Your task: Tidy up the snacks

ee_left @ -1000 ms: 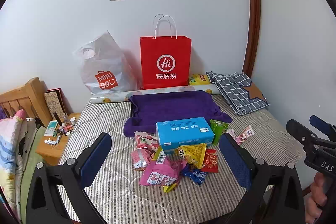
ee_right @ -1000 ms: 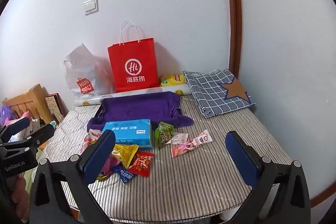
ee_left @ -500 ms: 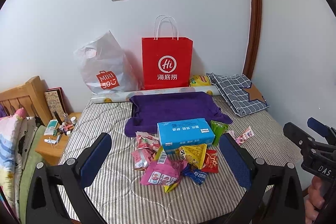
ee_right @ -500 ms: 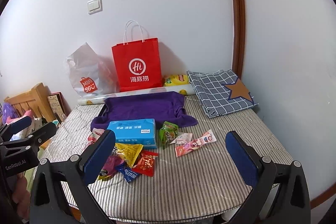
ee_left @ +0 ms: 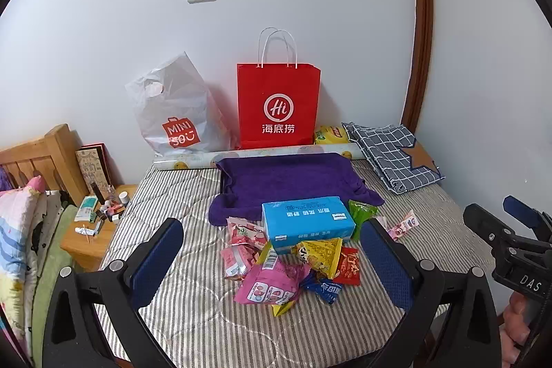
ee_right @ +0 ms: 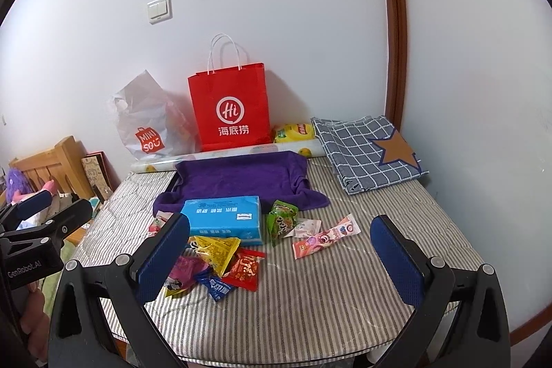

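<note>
Several snack packets lie scattered on a striped table: a pink pouch, a yellow pack, a red pack, a blue candy, a green pack and a long pink bar. A blue tissue box sits behind them. A tray draped in purple cloth lies further back. My left gripper and right gripper hover open above the near edge, holding nothing.
A red paper bag and a white plastic bag lean on the back wall, with a rolled sheet in front. A checked cloth with a star lies back right. A wooden nightstand stands left.
Both grippers have shifted slightly, so the table scene sits a little differently in each view. Nothing on the table has moved and both stay open.
</note>
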### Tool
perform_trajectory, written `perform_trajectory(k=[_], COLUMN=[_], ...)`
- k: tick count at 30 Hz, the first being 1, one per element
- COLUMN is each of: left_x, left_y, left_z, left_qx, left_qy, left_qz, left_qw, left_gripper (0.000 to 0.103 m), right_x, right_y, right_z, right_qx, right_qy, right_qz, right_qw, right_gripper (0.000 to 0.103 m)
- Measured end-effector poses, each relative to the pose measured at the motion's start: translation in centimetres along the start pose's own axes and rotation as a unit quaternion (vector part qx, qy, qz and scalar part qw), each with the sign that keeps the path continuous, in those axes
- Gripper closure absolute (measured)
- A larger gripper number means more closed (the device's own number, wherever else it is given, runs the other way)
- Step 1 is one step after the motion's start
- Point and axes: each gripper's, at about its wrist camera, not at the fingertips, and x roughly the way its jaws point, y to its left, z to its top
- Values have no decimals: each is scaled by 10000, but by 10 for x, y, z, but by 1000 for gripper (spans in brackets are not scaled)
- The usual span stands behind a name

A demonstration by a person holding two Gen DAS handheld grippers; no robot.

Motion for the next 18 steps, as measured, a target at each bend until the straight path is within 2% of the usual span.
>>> perform_trajectory(k=[18], left_x=[-2], left_y=[1], left_z=[2], left_qx=[-31], left_qy=[-28], left_qz=[-46], left_qw=[10000], left_gripper=[0], right_x=[-2], right_y=[9], right_z=[7], right_qx=[-65], right_qy=[-35], right_qz=[37], right_qw=[10000], right_gripper=[0])
